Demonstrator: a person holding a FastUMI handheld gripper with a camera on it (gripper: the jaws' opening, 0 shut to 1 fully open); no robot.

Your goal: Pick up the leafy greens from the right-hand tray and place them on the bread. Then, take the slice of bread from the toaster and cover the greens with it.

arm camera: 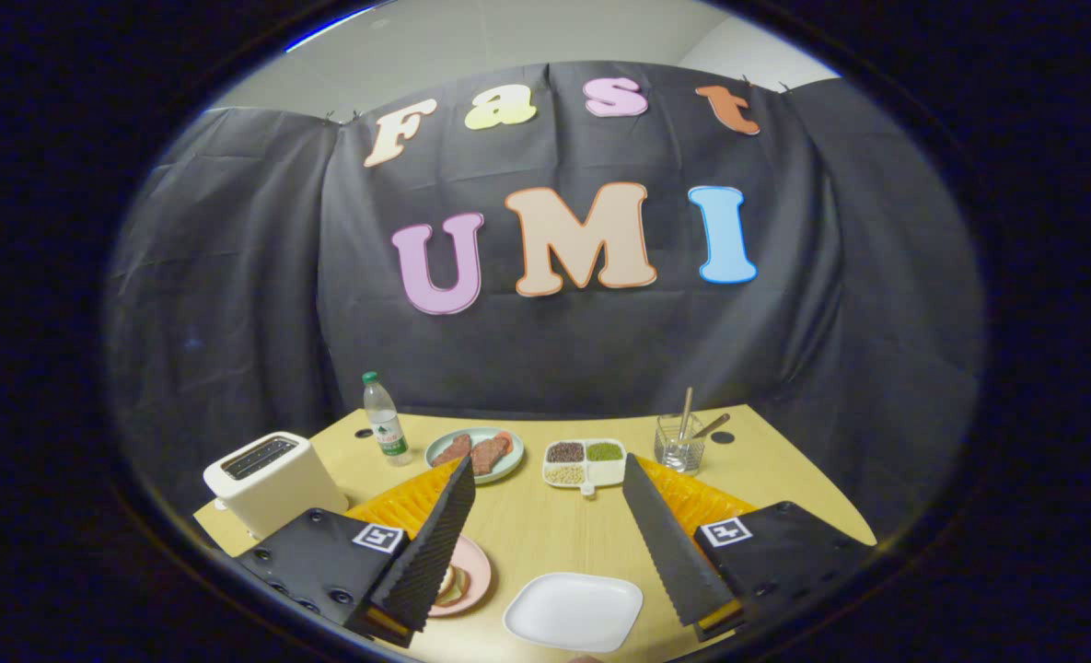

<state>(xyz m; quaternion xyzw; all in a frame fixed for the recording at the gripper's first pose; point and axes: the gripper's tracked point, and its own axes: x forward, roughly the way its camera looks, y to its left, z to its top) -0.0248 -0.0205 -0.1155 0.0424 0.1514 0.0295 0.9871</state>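
Observation:
My gripper is held above the near side of the wooden table, open wide with nothing between its fingers. A cream toaster stands at the table's left corner, beside my left finger; its top slots look dark and I cannot make out a slice inside. A pink plate lies low by the left finger, which hides most of it; a piece of bread with something on it peeks out. A white square tray lies between the fingers, close to me.
Beyond the fingertips are a green plate with brown meat slices, a white divided dish of grains, a glass holding utensils and a water bottle. The table ends just behind them at the black cloth wall.

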